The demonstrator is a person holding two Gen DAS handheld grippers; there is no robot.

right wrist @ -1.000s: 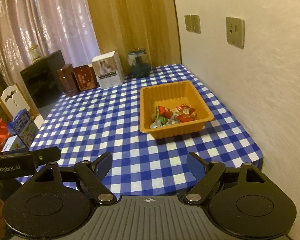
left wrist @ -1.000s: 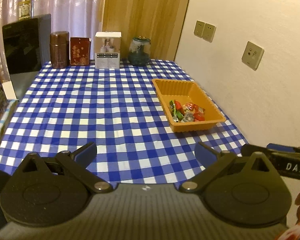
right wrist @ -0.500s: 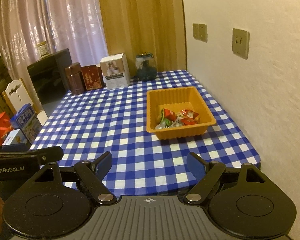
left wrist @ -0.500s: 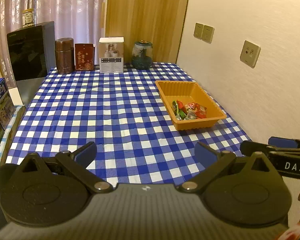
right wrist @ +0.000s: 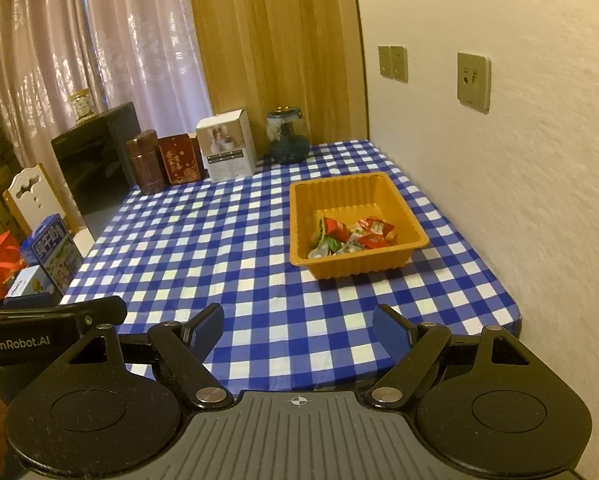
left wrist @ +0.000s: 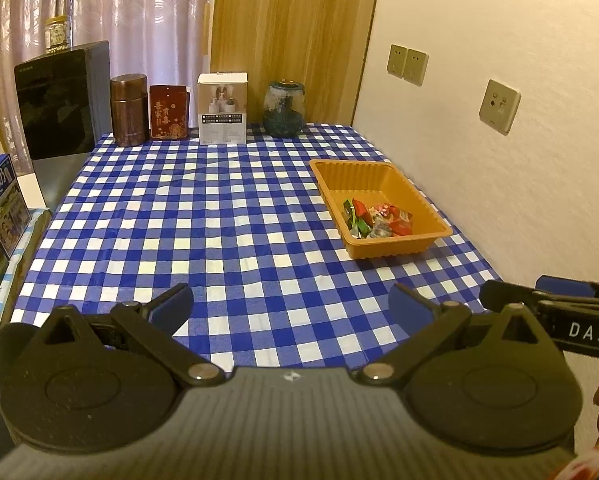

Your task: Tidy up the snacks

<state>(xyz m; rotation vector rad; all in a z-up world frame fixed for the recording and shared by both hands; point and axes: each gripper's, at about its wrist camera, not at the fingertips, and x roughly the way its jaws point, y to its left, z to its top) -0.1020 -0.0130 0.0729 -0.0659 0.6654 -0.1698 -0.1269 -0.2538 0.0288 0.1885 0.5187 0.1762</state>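
The snacks (right wrist: 349, 234) are gathered in the orange tray (right wrist: 379, 266) near the wall side of the bench (left wrist: 203, 216), while the left tool (left wrist: 291, 308) and right tool (right wrist: 297, 330) are held released and empty at its near edge, probably because nothing loose remains.

A table draped in a blue-and-white checked cloth (left wrist: 219, 216) stands against a cream wall. Near its right edge sits an orange ribbed plastic tray (left wrist: 363, 176), holding wrapped snacks. Along the far edge stand, left to right, a brown cylindrical canister (left wrist: 128, 110), a dark red box with gold lettering (left wrist: 168, 112), a white printed carton (left wrist: 222, 108) and a round glass jar with dark contents (left wrist: 285, 109).
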